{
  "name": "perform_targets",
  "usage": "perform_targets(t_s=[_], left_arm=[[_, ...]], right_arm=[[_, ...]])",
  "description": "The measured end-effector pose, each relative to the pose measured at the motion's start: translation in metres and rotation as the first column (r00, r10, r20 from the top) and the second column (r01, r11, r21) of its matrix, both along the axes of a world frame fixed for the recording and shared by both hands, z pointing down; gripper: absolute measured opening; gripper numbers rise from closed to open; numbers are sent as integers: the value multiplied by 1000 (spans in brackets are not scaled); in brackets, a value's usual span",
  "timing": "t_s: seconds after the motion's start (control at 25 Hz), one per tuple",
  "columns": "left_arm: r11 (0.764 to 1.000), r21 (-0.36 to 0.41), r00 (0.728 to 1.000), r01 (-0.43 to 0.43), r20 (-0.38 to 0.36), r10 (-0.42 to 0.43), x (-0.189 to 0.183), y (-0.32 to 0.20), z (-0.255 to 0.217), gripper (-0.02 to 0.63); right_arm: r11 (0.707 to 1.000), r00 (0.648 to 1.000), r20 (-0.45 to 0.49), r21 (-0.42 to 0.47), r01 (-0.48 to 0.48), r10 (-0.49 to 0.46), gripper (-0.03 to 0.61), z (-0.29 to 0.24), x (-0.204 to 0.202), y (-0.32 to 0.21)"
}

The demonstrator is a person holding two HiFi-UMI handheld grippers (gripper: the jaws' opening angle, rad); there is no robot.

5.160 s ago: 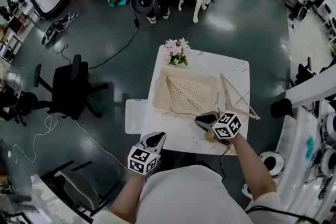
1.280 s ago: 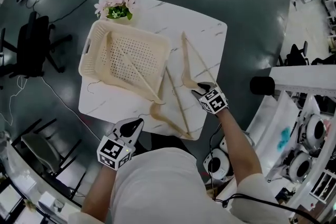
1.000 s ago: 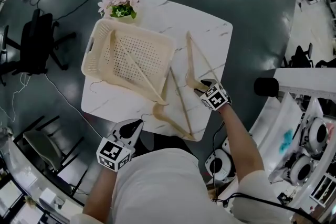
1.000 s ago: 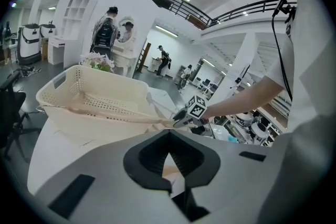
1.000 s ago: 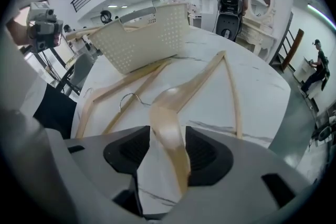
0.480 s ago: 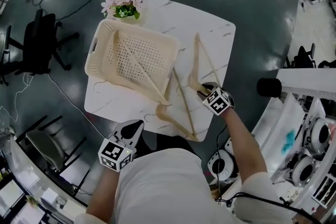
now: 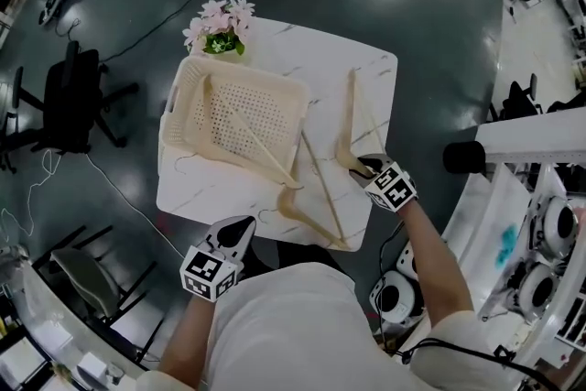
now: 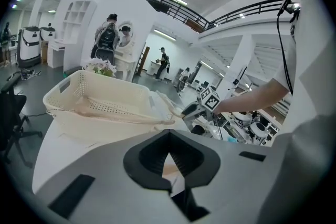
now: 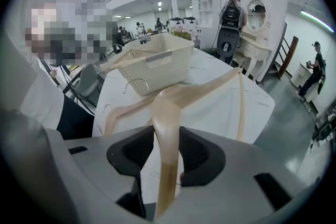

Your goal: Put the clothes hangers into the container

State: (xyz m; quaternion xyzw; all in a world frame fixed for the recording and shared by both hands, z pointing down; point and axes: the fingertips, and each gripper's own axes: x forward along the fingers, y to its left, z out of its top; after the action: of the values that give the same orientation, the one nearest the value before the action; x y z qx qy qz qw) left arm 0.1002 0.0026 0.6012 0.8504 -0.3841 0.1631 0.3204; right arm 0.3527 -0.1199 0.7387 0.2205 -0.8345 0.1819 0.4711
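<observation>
Clothes hanger (image 9: pixel 167 113) of pale wood is pinched by one arm in the right gripper (image 7: pixel 368 166), whose jaws have just been closing and now press on the wood from both sides, at the right side of a white marbled bench (image 7: pixel 302 46). A second hanger (image 7: pixel 261 146) lies slanted inside the cream perforated container (image 7: pixel 172 119) on the bench's left half, one end poking over the near rim. A third hanger (image 7: pixel 311 220) rests flat on the bench between the container and the held one, close to the near edge. The left gripper (image 7: pixel 243 226) hangs just off that near edge, jaws pressed together with nothing between them. A pot of pink flowers (image 7: pixel 220 23) stands at the far corner, just beyond the container.
</observation>
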Motion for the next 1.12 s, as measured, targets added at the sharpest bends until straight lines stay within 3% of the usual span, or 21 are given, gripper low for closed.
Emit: perform_targets(t_s=[0.32, 0.56, 0.76, 1.12], left_arm=[[999, 37, 1000, -7, 8, 6, -28, 9, -12, 8], [998, 67, 1000, 15, 5, -16, -54, 12, -23, 8], [996, 83, 999, 37, 2, -37, -76, 16, -27, 8], [991, 94, 995, 95, -5, -95, -110, 31, -32, 8]], right_arm=[[999, 995, 97, 8, -31, 30, 160, -67, -30, -1], [997, 986, 158, -50, 55, -46, 160, -102, -85, 15], [993, 975, 196, -47, 112, -101, 160, -125, -139, 25], [969, 956, 204, -81, 233, -213, 160, -130, -224, 44]])
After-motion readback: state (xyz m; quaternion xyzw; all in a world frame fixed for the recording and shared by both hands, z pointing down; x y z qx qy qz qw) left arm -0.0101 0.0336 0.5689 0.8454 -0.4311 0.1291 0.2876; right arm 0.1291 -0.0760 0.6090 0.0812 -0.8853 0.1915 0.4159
